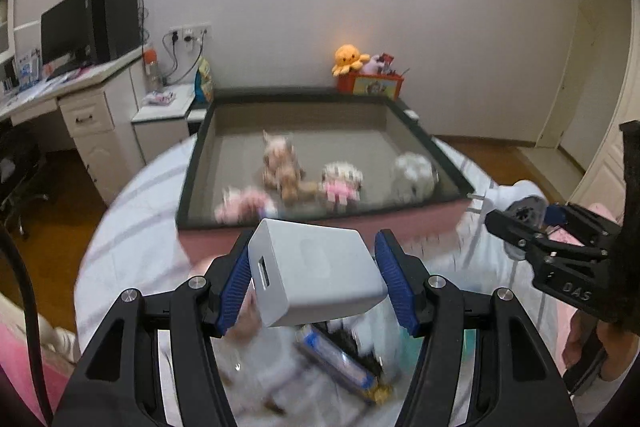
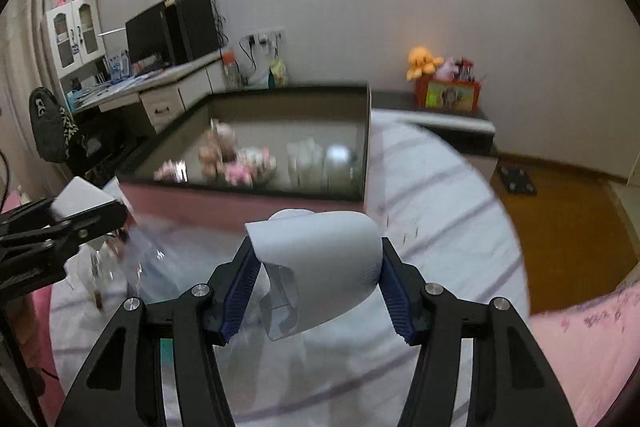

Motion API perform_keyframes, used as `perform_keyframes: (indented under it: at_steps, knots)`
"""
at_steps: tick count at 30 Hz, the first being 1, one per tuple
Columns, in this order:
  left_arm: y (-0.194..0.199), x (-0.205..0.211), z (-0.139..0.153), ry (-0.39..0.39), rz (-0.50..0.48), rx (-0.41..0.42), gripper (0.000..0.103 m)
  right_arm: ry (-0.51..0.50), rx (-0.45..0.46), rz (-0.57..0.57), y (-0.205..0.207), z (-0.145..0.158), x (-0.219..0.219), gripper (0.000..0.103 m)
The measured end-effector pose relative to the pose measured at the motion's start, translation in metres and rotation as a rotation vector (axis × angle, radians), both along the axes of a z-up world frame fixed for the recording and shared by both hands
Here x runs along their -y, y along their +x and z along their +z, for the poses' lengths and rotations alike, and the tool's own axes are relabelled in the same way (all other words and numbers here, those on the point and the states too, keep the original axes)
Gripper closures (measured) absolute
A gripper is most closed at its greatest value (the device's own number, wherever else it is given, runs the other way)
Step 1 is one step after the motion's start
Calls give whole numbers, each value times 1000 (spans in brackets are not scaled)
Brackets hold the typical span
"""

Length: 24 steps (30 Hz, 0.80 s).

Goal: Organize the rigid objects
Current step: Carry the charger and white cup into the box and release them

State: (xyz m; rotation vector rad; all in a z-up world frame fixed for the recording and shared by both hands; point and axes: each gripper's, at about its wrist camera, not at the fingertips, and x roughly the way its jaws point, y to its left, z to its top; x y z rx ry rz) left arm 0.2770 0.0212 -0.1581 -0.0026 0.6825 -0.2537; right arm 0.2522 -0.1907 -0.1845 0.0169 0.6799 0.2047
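Far left in left-wrist view: desk (image 1: 100, 75) w/ a black monitor (image 1: 66, 27) and speaker tower; any print on the papers there is too blurred to read. Centre: large shallow box (image 1: 192, 183) w/ dark rim on the striped bed sheet (image 1: 132, 211), holding plush toys (image 1: 282, 167), all motion-blurred. Left gripper (image 1: 316, 267) is clamped on a white cube-shaped charger block (image 1: 316, 271), blue pads (image 1: 234, 291) pressing its two sides; a rectangular port slot faces left. Block is held in the air just in front of the box's near wall, above blurred clutter on the bed. Behind the box: orange octopus plush (image 1: 349, 58) on a red picture box (image 1: 372, 85). At right the other gripper's black body shows raised letters "DAS".

Right-wrist view: right gripper (image 2: 318, 279) has its pads against both sides of a white rounded device (image 2: 324, 267), closed on it, lifted over the sheet near the box's front right corner. No legible brand on it.
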Motion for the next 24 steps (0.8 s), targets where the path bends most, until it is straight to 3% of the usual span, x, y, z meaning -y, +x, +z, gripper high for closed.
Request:
perform_keyframes:
  at_steps: [4, 8, 17, 23, 24]
  knots:
    - [36, 2, 15, 37, 4, 22, 41, 0, 47, 36, 28, 27, -9, 44]
    - [79, 0, 18, 61, 16, -1, 41, 5, 37, 68, 66, 33, -24, 44]
    - [152, -14, -20, 139, 88, -124, 41, -5, -87, 93, 143, 1, -52, 44]
    - [156, -16, -29, 134, 105, -150, 40, -21, -144, 101, 161, -18, -59, 44]
    - [154, -16, -26, 137, 110, -136, 35, -26, -138, 95, 160, -18, -58, 43]
